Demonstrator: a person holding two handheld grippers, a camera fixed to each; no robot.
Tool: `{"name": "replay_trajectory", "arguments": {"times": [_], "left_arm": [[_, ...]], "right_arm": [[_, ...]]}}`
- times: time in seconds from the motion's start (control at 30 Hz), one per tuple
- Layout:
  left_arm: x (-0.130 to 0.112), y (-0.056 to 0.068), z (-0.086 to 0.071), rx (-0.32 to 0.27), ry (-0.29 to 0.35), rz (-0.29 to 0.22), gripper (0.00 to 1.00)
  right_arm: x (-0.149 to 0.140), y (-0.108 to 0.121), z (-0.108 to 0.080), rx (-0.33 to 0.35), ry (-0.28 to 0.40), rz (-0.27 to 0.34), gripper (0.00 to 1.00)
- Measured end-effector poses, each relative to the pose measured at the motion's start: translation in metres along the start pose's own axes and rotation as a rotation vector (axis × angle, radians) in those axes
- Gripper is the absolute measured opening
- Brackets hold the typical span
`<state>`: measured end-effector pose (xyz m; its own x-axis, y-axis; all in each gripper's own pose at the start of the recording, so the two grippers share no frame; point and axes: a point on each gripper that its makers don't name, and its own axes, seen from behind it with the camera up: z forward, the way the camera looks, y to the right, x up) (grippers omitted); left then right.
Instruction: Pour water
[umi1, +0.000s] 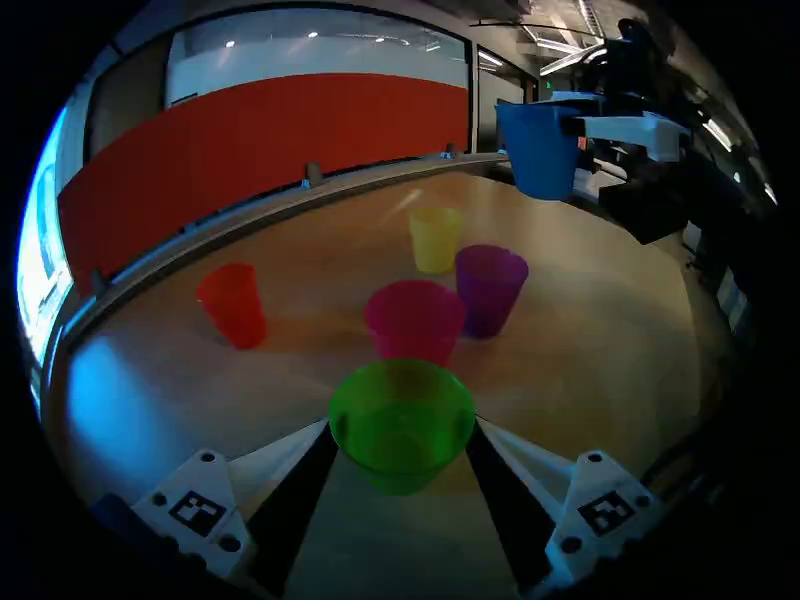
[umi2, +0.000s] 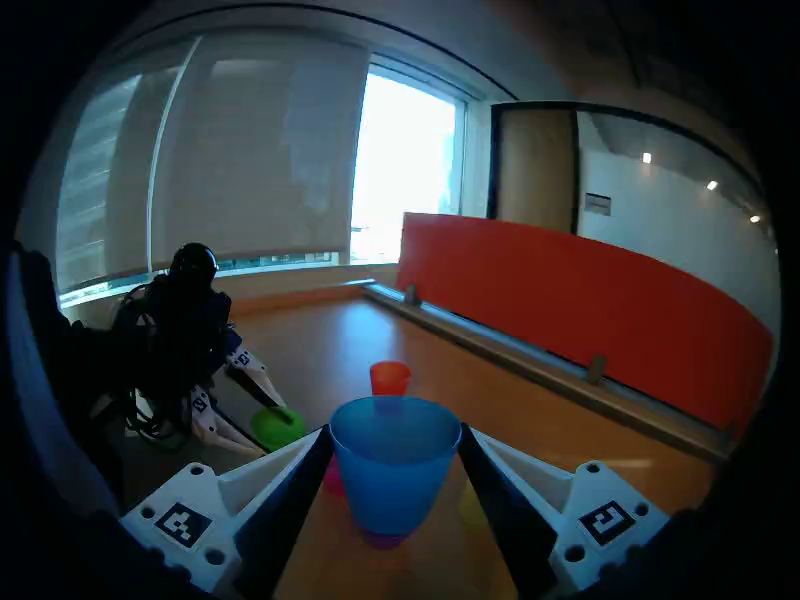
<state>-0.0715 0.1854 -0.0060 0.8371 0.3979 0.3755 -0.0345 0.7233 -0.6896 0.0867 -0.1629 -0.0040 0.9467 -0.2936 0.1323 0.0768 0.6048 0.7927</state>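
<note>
A big light brown wooden table (umi1: 600, 330) is lying under everything, and a long red wall panel (umi1: 260, 150) is standing along its far edge. The left gripper (umi1: 400, 432) is squeezing a see-through green plastic cup (umi1: 402, 405) from both sides, low and close over the table. The right gripper (umi2: 393, 440) is clamping a blue plastic cup (umi2: 393, 475) between its two fingers and is holding it upright, high in the air and well apart from the green one. A pink plastic cup (umi1: 415, 320) is sitting just behind the green cup, a purple plastic cup (umi1: 490, 288) is standing right beside the pink one, a yellow plastic cup (umi1: 436, 238) is waiting farther back, and an orange plastic cup (umi1: 232, 303) is standing alone off to the side. It is too dark to tell if any cup is holding water. The blue cup is likely the one getting ready to pour. To do it well, it should be brought right over the green cup's open mouth, then tipped slowly, rim low, while the green cup is held level so nothing is splashing onto the pink cup. Small black-and-white square markers (umi1: 197, 510) are showing on the fingers, but they are carrying no words. A little wall sign (umi2: 597, 203) is too small to read, and the cups are showing no names.
</note>
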Motion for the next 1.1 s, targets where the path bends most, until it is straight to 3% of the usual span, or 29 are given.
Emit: {"name": "replay_trajectory", "arguments": {"times": [0.73,0.87,1.1], "left_arm": [[-0.011,0.004,-0.001,-0.022,-0.006,-0.007,0.87],[-0.017,0.004,0.0,-0.025,-0.027,-0.012,0.98],[-0.021,0.006,-0.001,-0.034,-0.032,-0.024,1.0]], "right_arm": [[-0.006,-0.002,0.003,-0.001,-0.015,0.005,0.93],[-0.007,-0.001,0.002,-0.004,-0.018,0.006,0.93],[-0.017,0.0,0.001,-0.009,-0.032,0.009,0.93]]}}
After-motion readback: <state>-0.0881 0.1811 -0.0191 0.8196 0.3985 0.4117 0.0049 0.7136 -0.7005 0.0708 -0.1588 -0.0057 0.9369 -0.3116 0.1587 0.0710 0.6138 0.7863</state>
